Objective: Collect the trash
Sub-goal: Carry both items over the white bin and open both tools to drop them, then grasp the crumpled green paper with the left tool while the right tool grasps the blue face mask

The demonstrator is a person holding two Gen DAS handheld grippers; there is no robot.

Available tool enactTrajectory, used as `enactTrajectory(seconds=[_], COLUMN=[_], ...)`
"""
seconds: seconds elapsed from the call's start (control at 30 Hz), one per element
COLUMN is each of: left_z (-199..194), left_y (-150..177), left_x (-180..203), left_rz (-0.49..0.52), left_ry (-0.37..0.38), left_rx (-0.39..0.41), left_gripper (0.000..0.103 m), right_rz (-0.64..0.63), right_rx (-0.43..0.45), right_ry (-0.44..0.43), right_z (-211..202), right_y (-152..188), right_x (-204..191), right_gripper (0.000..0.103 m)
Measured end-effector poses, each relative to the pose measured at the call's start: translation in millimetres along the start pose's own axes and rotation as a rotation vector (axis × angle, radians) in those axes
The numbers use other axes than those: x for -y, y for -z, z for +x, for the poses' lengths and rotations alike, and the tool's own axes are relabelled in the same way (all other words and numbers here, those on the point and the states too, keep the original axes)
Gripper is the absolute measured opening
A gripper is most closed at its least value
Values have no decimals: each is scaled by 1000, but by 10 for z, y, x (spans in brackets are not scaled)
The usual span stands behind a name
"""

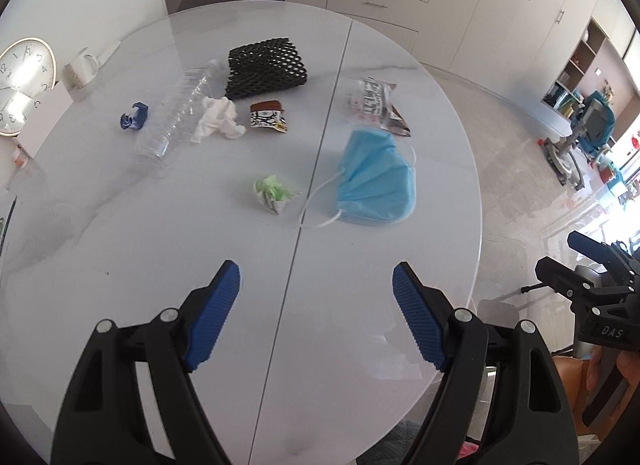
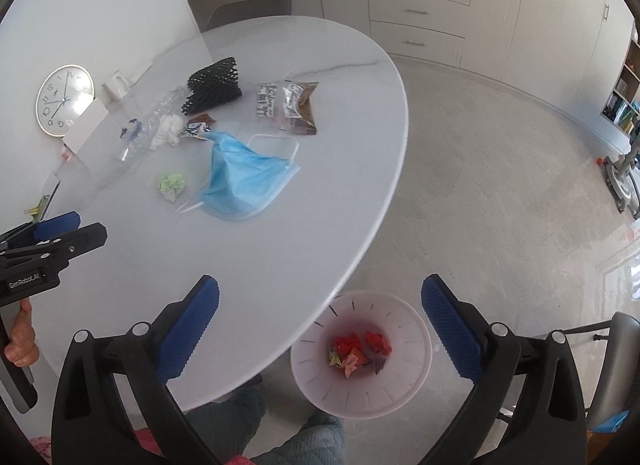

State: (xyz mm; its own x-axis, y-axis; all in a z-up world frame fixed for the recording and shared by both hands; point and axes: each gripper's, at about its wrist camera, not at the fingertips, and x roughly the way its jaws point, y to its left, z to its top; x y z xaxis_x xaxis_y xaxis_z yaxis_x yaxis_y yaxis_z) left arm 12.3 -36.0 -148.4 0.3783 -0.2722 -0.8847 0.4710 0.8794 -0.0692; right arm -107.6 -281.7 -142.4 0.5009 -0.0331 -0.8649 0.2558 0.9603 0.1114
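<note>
Both tongs wide and empty over a littered white oval table (image 1: 120, 225).

Left wrist view: left gripper (image 1: 316, 289) gapes; pleated blue face mask (image 1: 376, 181) at one o'clock, crumpled green paper wad (image 1: 274, 193) at twelve; right wrist view: right gripper (image 2: 320, 299) gapes; white slotted plastic bin (image 2: 400, 389) on the floor holds red scraps (image 2: 358, 349) at six.

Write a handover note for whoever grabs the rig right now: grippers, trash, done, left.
Left gripper: open, empty, over the table's near edge.
Right gripper: open, empty, above the white bin on the floor by the table.
Done: a few red and orange paper wads are in the bin.
Left on the table: blue mask, green wad, snack wrappers, small wrapper, white tissue, clear bottle, black mesh, blue scrap.
</note>
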Motion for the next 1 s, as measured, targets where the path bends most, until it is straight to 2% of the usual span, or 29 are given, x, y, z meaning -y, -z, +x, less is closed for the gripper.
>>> enactTrajectory(seconds=[0.3,0.57,0.67,0.73,0.77,0.8,0.83,0.87,0.9,0.93,1.0], left_z=[457,1120,1306,1379,1401,1421,1440,1451,1451,1459,1453], left_y=[-290,-476,-514,-531,-536,-540,-542,-541,-539,-543,-551], left_x=[-268,-380,-421,-430,-432,-432,-433,-430,-426,-429,-424], left_rz=[-59,-96,-107,-111,-113,-113,-113,-112,-111,-106,-96], left_ry=[-12,-3,-1,2,3,6,10,10,7,6,7], left_rx=[-14,-80,-104,-115,-116,-120,-125,-124,-118,-111,-102], left_gripper=[76,75,70,65,58,50,48,46,42,40,35], right_rz=[-94,-161,-173,-184,-185,-179,-169,-158,-150,-146,-141], right_rx=[-12,-39,-59,-89,-106,-124,-142,-152,-160,-162,-161], right_ry=[-43,-43,-56,-68,-75,-87,-99,-107,-111,-117,-130], right_z=[500,1077,1255,1365,1417,1462,1499,1522,1536,1532,1513], right_y=[-454,-784,-854,-877,-866,-857,-852,-847,-844,-837,-839], right_x=[-449,-563,-588,-611,-617,-613,-603,-591,-582,-572,-551], right_gripper=[101,101,98,83,78,64,50,43,29,23,18])
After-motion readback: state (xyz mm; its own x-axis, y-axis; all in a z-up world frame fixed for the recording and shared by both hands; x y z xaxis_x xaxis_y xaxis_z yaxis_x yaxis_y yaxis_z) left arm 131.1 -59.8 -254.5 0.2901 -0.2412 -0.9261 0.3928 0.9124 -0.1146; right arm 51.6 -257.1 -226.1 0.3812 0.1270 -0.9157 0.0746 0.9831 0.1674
